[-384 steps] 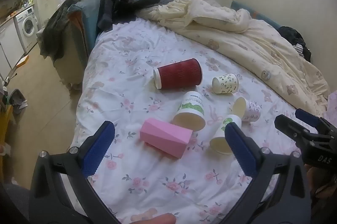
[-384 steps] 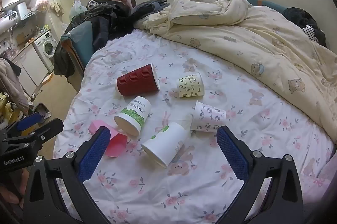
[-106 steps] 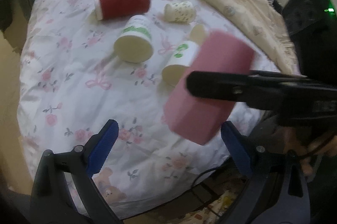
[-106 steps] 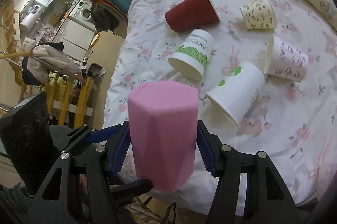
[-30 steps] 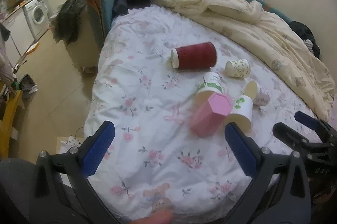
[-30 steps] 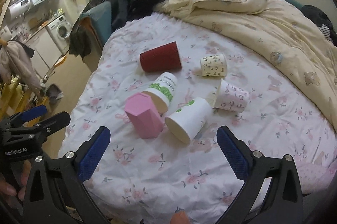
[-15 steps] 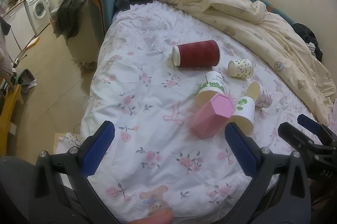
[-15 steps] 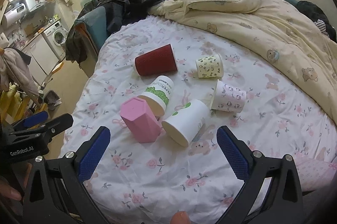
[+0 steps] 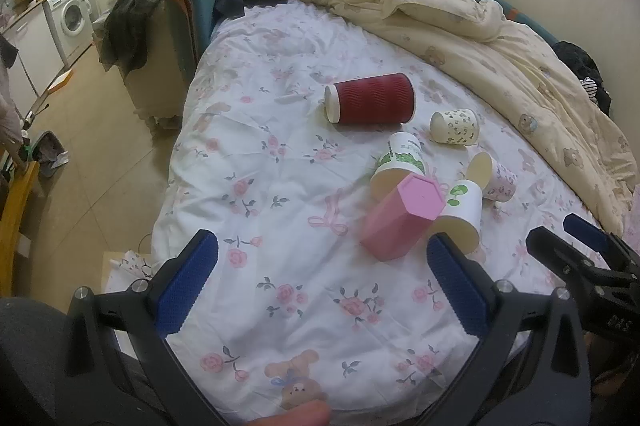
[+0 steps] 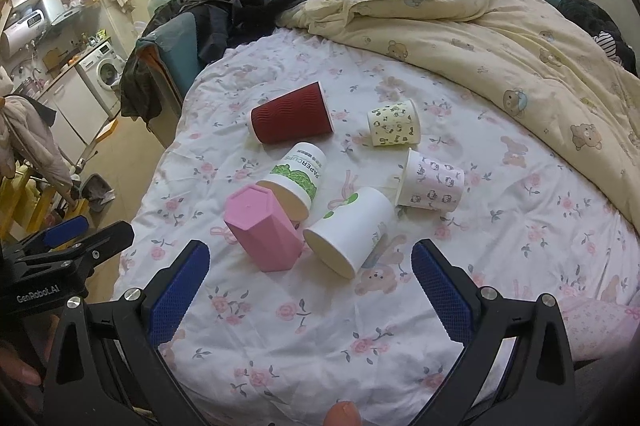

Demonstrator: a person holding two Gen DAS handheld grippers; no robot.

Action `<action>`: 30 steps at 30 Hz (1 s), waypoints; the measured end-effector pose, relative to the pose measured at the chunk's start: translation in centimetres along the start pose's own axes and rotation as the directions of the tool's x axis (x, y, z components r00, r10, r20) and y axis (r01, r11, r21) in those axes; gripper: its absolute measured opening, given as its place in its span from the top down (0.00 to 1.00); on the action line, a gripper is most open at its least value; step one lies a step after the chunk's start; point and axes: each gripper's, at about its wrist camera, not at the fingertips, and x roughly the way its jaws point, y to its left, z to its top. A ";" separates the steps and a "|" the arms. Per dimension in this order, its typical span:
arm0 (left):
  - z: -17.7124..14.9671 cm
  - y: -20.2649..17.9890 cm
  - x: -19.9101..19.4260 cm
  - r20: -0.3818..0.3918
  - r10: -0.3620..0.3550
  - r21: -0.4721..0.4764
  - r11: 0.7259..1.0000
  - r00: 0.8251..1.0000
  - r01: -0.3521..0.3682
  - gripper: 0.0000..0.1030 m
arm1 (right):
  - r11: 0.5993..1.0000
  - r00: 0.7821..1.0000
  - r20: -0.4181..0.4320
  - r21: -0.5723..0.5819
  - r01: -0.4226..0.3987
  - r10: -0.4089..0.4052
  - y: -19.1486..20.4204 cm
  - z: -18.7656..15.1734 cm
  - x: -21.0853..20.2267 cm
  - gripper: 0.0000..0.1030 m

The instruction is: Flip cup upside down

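On the flowered bed [image 9: 280, 185], the left wrist view counts six cups near the middle: one pink faceted cup [image 9: 400, 222], one ribbed red cup [image 9: 370, 98], and four paper cups. The pink cup stands mouth down, closed base up, its long axis leaning toward the near edge. It touches the green-printed paper cup [image 9: 398, 165] and the white cup [image 9: 460, 214], both lying on their sides with nothing seen inside. The left gripper [image 9: 320, 290] hangs over the near edge, jaws wide, holding nothing.

From the right wrist view, the same six appear: the pink faceted cup [image 10: 262, 228] inverted, leaning left. The right gripper [image 10: 306, 290] is spread wide, holding nothing.
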 end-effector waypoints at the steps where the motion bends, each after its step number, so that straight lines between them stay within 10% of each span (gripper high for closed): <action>1: 0.0 0.0 0.0 0.000 0.000 -0.001 1.000 1.000 0.000 0.00 | 1.000 1.000 -0.001 0.000 -0.001 0.001 0.0 0.0 0.0 0.00; 30: 0.0 0.0 0.0 -0.001 0.000 -0.003 1.000 1.000 0.000 0.00 | 1.000 1.000 -0.004 0.008 0.006 -0.006 -0.6 0.0 0.2 0.00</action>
